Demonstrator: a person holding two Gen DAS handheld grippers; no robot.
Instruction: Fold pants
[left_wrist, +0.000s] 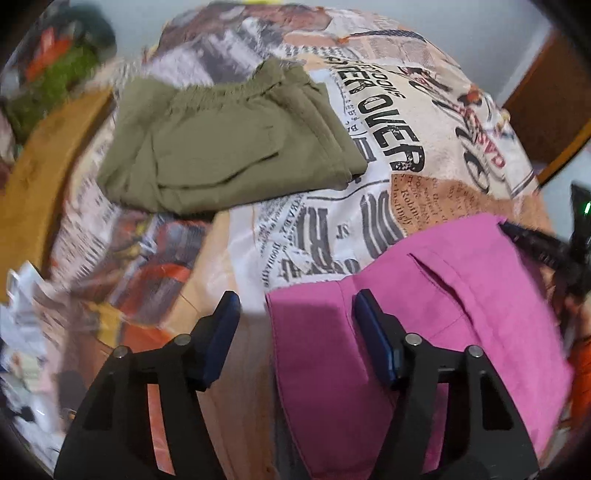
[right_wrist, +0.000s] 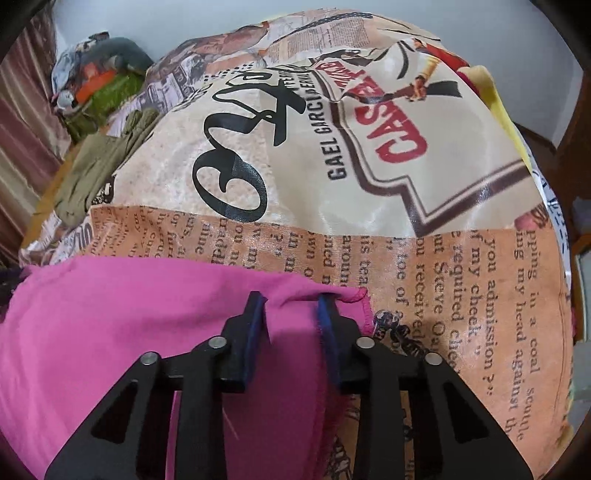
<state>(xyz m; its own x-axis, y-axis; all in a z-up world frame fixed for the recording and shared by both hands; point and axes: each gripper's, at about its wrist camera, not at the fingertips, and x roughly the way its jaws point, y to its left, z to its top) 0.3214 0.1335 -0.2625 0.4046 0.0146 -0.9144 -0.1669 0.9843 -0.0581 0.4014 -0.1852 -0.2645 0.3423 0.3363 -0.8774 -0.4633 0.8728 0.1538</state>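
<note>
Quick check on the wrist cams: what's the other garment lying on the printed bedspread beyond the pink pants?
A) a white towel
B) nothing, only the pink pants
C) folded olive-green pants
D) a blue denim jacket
C: past the pink pants, a folded olive-green garment with an elastic waistband lies on the printed bedspread; it shows in the right wrist view too.

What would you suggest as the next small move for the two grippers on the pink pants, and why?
Probably finish closing both grippers before lifting. The right gripper straddles the stitched corner of the pink pants, pads apparently not yet pinching. The left gripper stands wider, with the pants' other edge between its fingers. The pants lie flat on the printed bedspread, so lifting now would likely slip.
</note>
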